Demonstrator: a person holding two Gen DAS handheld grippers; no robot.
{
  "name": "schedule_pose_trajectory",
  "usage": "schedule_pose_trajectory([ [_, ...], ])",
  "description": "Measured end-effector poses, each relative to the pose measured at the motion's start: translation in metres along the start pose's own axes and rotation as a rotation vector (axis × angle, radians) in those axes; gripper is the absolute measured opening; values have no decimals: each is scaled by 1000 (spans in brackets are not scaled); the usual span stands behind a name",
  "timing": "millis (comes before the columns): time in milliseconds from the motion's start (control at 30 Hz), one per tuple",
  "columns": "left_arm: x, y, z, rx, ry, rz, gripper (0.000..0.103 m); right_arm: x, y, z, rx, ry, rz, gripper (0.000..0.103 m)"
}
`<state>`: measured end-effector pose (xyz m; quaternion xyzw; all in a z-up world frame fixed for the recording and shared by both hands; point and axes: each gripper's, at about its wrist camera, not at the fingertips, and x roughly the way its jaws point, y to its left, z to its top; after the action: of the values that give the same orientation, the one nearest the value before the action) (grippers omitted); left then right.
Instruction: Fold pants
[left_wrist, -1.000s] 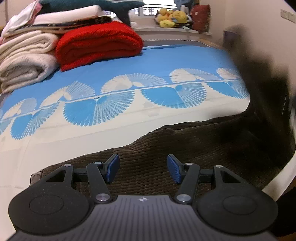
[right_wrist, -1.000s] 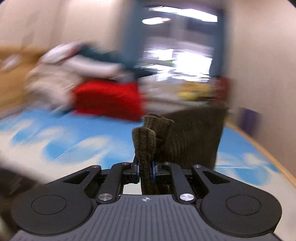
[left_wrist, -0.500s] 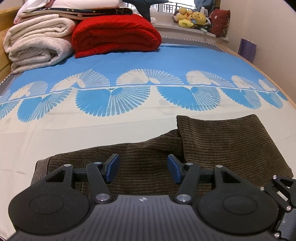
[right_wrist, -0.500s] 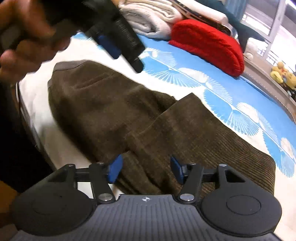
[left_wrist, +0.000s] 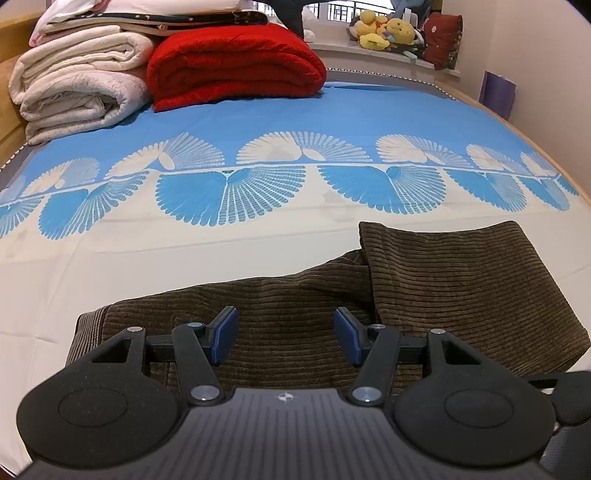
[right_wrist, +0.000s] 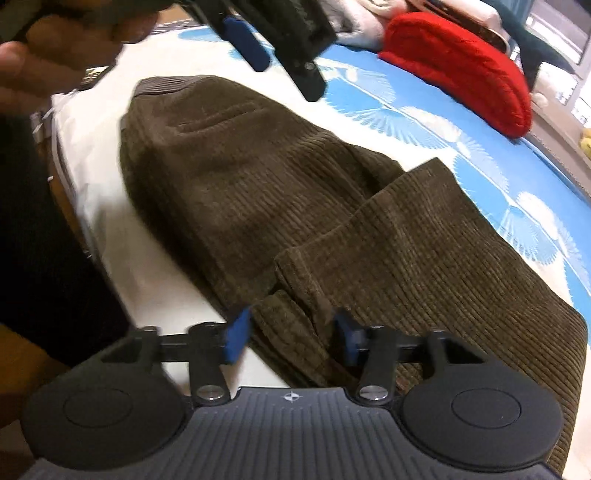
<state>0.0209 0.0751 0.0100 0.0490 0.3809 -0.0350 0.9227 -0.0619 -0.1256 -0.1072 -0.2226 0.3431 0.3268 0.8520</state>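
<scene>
Lowered and released since a second ago: right gripper (right_wrist: 290, 334), then clamped on a raised leg, now spread wide at the near folded edge of the brown corduroy pants (right_wrist: 258, 192). Left gripper (left_wrist: 286, 334) also agape, hovering over the waist end. Legs doubled over, flat on the blue-and-white patterned bedsheet (left_wrist: 258, 147). Beyond, folded red blanket (left_wrist: 232, 62).

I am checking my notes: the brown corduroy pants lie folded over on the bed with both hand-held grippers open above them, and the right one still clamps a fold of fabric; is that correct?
Not quite: the right hand-held gripper clamps nothing. In the right wrist view its jaws stand apart over the brown corduroy pants. The rest holds: the pants lie folded over on the bed, and the left hand-held gripper is open too.
</scene>
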Motion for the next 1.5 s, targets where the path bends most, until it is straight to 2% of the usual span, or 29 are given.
schedule_pose_trajectory([
  [67,0,-1,1,-1,-3,-3,63,-11,-2,0,-10,-40,1,17],
  [200,-2,-1,0,-5,-13,-8,63,-56,-21,6,72,-227,-49,17],
  [267,-2,-3,0,3,-10,-5,63,-73,-25,4,82,-280,-17,18],
  [333,1,-4,0,5,0,-3,63,-68,-20,-5,59,-214,32,21],
  [400,3,-6,0,-4,15,-7,63,-47,-12,-19,6,-55,67,19],
  [433,4,-6,1,-8,21,-13,63,-42,-11,-23,-7,-21,52,20],
  [500,6,-11,0,-8,33,-37,63,-48,-18,-27,36,-30,47,30],
  [533,7,-15,0,-1,39,-52,63,-57,-27,-27,86,-60,57,39],
  [600,10,-25,-2,30,60,-99,63,-80,-52,-32,222,-145,49,51],
  [633,12,-31,-4,49,77,-128,62,-91,-67,-37,303,-178,32,52],
  [667,14,-37,-7,64,93,-160,57,-101,-83,-44,384,-201,2,53],
  [700,16,-44,-9,85,113,-204,44,-108,-99,-52,462,-213,-41,53],
  [767,18,-57,-15,139,146,-269,31,-116,-128,-75,629,-202,-151,54],
  [833,22,-71,-25,204,189,-302,30,-117,-150,-98,755,-160,-242,54],
  [900,37,-88,-41,294,292,-283,30,-112,-163,-117,840,-82,-318,54],
  [967,46,-97,-53,364,332,-218,30,-108,-175,-136,943,-23,-329,60],
  [1000,46,-99,-52,369,324,-210,30,-106,-181,-143,999,-13,-305,63],
  [1100,45,-92,-44,287,312,-226,31,-104,-193,-161,1149,4,-242,71],
  [1200,35,-87,-35,235,239,-229,31,-100,-197,-167,1236,11,-208,73],
  [1300,27,-88,-32,226,183,-254,31,-98,-195,-170,1251,23,-184,73],
  [1367,30,-94,-31,248,188,-269,32,-89,-196,-166,1206,39,-198,71],
  [1433,37,-100,-37,280,240,-254,32,-89,-196,-161,1174,41,-195,61],
  [1467,45,-104,-44,314,293,-223,34,-89,-196,-160,1167,37,-187,59],
  [1500,52,-106,-51,339,336,-189,40,-91,-196,-159,1158,38,-194,57],
])
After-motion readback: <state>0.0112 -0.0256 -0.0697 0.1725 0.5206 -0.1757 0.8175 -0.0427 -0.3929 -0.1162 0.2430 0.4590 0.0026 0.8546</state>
